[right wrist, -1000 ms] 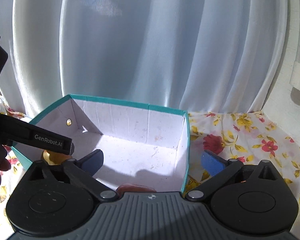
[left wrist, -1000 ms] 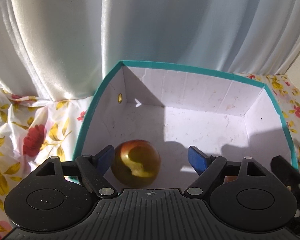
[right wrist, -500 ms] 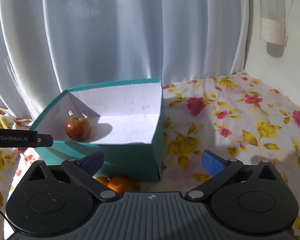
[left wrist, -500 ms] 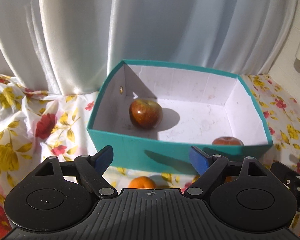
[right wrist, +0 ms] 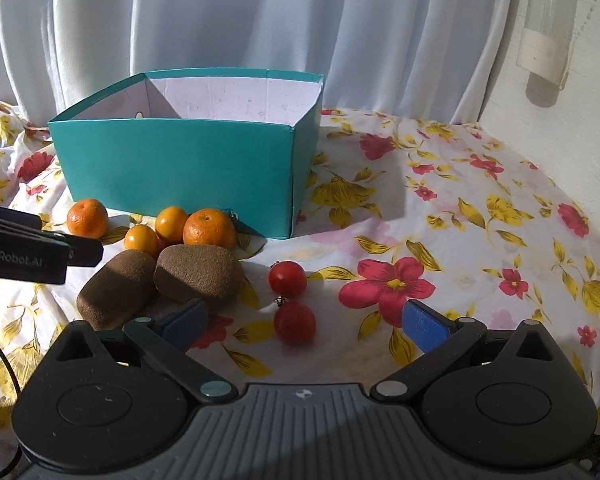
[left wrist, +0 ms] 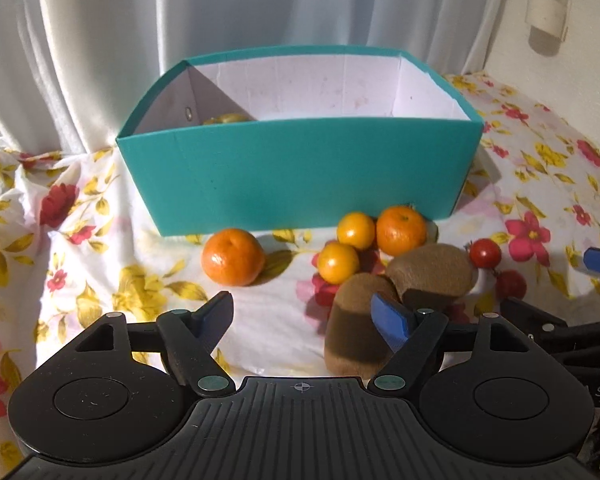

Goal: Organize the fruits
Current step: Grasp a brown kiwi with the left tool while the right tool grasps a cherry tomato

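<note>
Both tools pulled back from the box point(left wrist: 300, 172) to loose fruit on the surface; left tool point(left wrist: 304, 316) empty, closing, right tool point(right wrist: 304, 322) released over 2 tomatoes point(right wrist: 295, 320); centre before squeezing gently.

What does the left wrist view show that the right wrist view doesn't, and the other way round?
Only the left wrist view shows the top of a yellowish fruit inside the teal box. Only the right wrist view shows the bare floral cloth right of the box and the near tomato clearly, between the open right claw. Both show the box, three tangerines, two kiwis and the far tomato.
</note>
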